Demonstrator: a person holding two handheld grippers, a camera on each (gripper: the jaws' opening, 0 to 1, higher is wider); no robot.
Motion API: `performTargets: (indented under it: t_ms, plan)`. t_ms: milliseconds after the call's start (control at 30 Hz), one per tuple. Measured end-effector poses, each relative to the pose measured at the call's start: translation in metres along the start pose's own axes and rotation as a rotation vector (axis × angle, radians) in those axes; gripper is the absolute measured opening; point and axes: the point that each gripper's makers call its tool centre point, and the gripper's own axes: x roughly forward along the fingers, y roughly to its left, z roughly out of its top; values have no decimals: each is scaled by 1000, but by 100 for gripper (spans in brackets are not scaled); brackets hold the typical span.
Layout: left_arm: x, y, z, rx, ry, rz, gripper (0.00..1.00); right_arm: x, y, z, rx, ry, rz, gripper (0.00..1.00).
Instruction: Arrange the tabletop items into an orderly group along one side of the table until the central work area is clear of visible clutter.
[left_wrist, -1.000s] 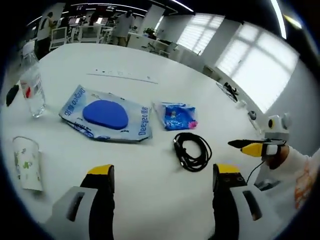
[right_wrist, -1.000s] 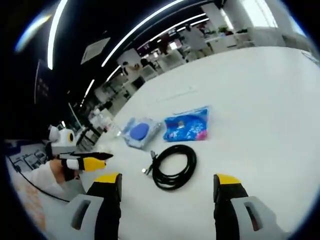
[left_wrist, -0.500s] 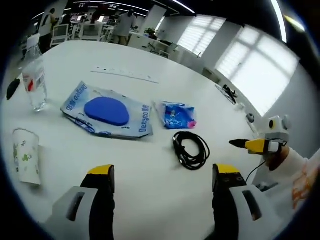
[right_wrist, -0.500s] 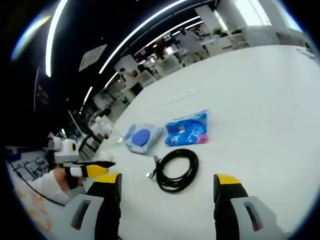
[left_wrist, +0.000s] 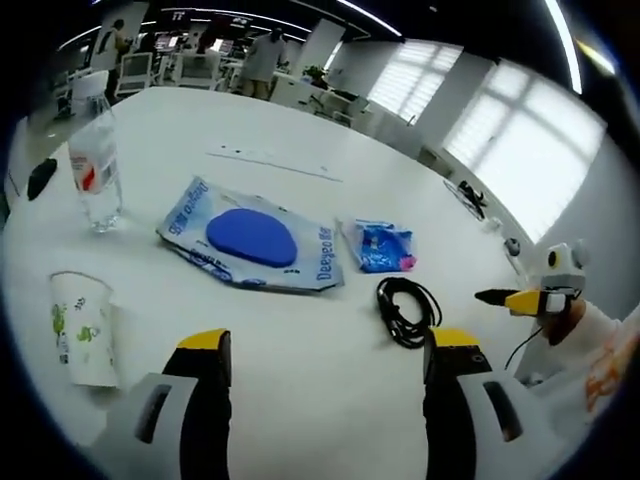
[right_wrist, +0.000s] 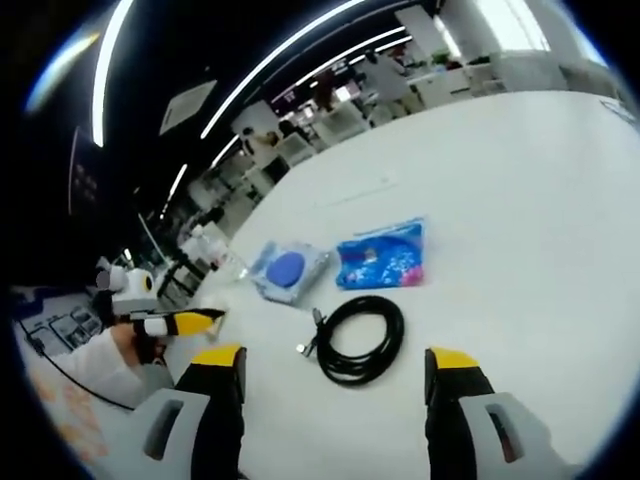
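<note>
Right gripper (right_wrist: 330, 385): jaws wide, empty; drop yours over the coiled black cable (right_wrist: 358, 338).
Left gripper (left_wrist: 325, 385): wide, empty; paper cup (left_wrist: 84, 342) well left of the cable.

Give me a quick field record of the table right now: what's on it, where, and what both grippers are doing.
surface: white table
clear plastic water bottle: upright, far left in the left gripper view
white paper cup with green print: upright, nearer than the bottle
large wipes pack with blue oval lid: flat, mid-table
small blue snack packet: flat, right of the wipes pack
coiled black cable: ahead of the right gripper
left gripper: open, empty, above bare table
right gripper state: open, empty
</note>
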Motion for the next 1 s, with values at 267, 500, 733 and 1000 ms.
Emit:
performTargets:
  t_ms: [267, 500, 733, 1000]
  plan:
    - [-4, 36, 28, 37, -8, 48, 78, 15, 18, -2, -24, 41, 36, 66]
    - [0, 57, 54, 92, -2, 93, 72, 32, 38, -1, -40, 83, 81, 59]
    - [17, 87, 73, 139, 41, 129, 67, 64, 59, 10, -81, 133, 132, 55]
    - [36, 105, 78, 122, 89, 160, 62, 102, 75, 13, -109, 191, 158, 48]
